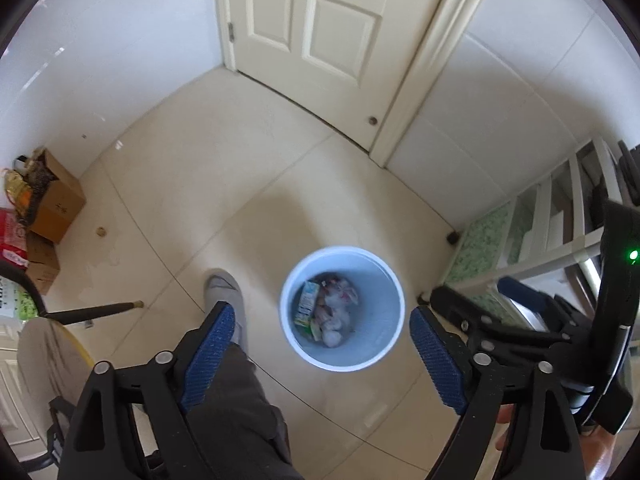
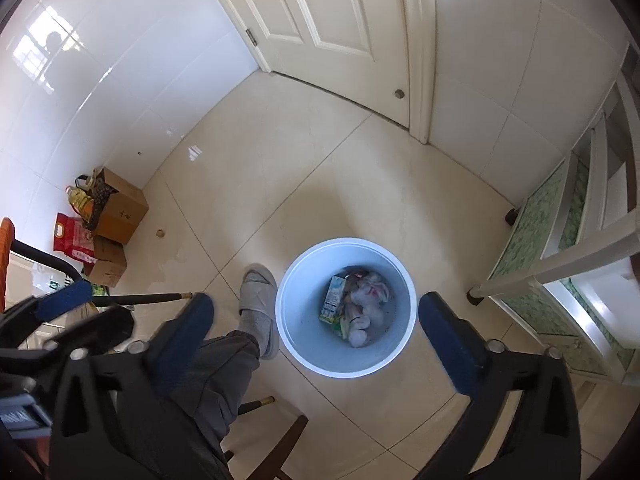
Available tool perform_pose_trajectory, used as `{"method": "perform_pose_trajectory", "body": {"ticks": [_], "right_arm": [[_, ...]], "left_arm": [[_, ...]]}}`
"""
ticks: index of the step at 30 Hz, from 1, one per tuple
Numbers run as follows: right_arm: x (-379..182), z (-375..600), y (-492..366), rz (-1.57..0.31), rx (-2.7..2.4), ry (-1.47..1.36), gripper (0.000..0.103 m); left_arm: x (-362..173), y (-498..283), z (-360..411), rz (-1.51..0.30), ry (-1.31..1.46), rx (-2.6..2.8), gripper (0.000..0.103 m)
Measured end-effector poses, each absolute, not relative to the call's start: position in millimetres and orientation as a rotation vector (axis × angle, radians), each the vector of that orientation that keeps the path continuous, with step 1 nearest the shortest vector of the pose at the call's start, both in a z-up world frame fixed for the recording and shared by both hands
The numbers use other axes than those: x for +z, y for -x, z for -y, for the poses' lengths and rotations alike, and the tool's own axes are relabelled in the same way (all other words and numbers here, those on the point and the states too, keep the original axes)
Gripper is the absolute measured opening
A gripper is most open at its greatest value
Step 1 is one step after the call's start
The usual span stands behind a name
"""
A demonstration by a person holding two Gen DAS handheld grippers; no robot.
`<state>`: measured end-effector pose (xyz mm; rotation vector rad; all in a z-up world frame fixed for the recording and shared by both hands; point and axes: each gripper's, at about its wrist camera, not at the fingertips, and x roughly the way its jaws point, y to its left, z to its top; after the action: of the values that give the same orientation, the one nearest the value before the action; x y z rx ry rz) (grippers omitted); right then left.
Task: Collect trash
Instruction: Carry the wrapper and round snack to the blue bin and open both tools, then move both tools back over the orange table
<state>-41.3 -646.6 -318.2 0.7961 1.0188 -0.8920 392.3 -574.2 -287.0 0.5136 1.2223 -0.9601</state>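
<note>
A pale round bin (image 1: 342, 249) stands on the tiled floor, seen from straight above. Inside it lie a green-and-yellow carton (image 1: 307, 309) and crumpled white paper (image 1: 336, 320). My left gripper (image 1: 322, 312) hangs over the bin, jaws wide open, with nothing between its blue pads (image 1: 210, 356). In the right wrist view the same bin (image 2: 348, 242) holds the carton (image 2: 333, 298) and the paper (image 2: 366, 312). My right gripper (image 2: 316, 300) is also over it, open and empty. The two grippers hang side by side.
A person's leg in grey trousers and a grey slipper (image 2: 260, 296) stands just left of the bin. Cardboard boxes (image 2: 120, 208) and bags line the left wall. A closed door (image 2: 320, 20) is at the back. A white shelf unit (image 2: 560, 248) stands on the right. A dark stick (image 2: 140, 300) lies on the floor.
</note>
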Motion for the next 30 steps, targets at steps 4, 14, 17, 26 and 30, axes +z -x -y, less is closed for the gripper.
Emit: {"method": "perform_pose_trajectory", "body": {"ticks": [4,14,17,26,30], "right_arm": [[-310,636,40,-1.014,-0.902,-0.789,0.103],[-241,591,20,-0.907,-0.873,-0.714,0.103],[-206,569,4,-0.859,-0.844,-0.646,0.103],[-121,496,-57,-0.72,-0.715,-0.495,0.103],[-86,451,-91,-0.669,-0.626,-0.413,0.103]], "left_arm": [[-270,-380,553,-1.154,-0.507,-0.933,0.089],[-183,-353,454,-1.002,-0.404,-0.926,0.09],[-155,-348,413,-0.942,-0.353,-0.916,0.093],[-86,-337,278,-0.796,-0.204,-0.778,0.102],[-64,-327,223,-0.748,-0.145,-0.701,0.102]]}}
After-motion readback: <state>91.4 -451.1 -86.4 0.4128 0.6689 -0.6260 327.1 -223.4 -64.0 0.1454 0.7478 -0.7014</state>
